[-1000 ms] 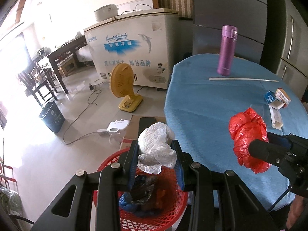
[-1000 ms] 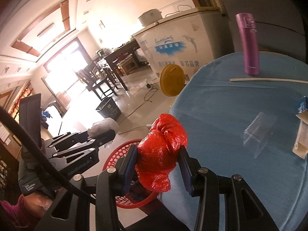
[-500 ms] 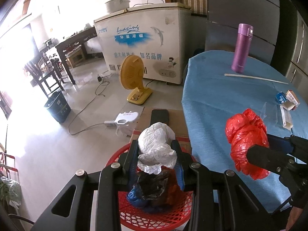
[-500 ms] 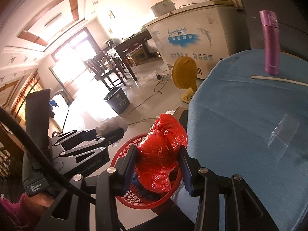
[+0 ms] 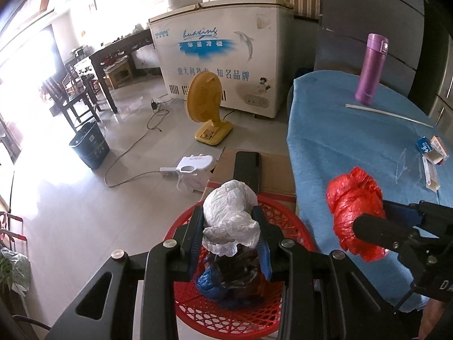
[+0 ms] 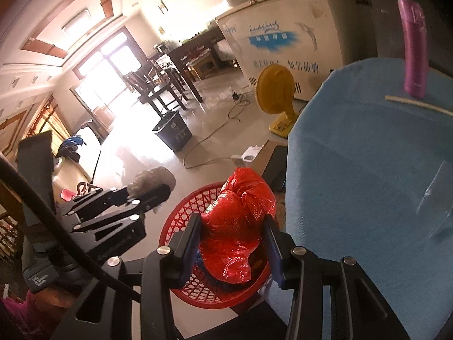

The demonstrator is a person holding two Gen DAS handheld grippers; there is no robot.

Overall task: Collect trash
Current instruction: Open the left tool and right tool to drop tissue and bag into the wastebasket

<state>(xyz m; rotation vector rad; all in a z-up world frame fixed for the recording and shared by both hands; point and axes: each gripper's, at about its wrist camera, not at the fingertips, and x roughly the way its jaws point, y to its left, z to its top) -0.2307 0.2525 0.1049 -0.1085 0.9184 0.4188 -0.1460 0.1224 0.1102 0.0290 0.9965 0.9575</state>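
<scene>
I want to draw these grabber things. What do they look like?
Both the left gripper and the right gripper are black frames with silver bolts and blue finger pads. A black cable crosses the right view, and a magenta sleeve shows.

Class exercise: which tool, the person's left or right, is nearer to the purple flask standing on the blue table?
Right. The right tool, gripping the red bag, is at the table's near edge, on the purple flask's side. The left tool, holding the white bag, hangs over the red basket, off the table.
</scene>
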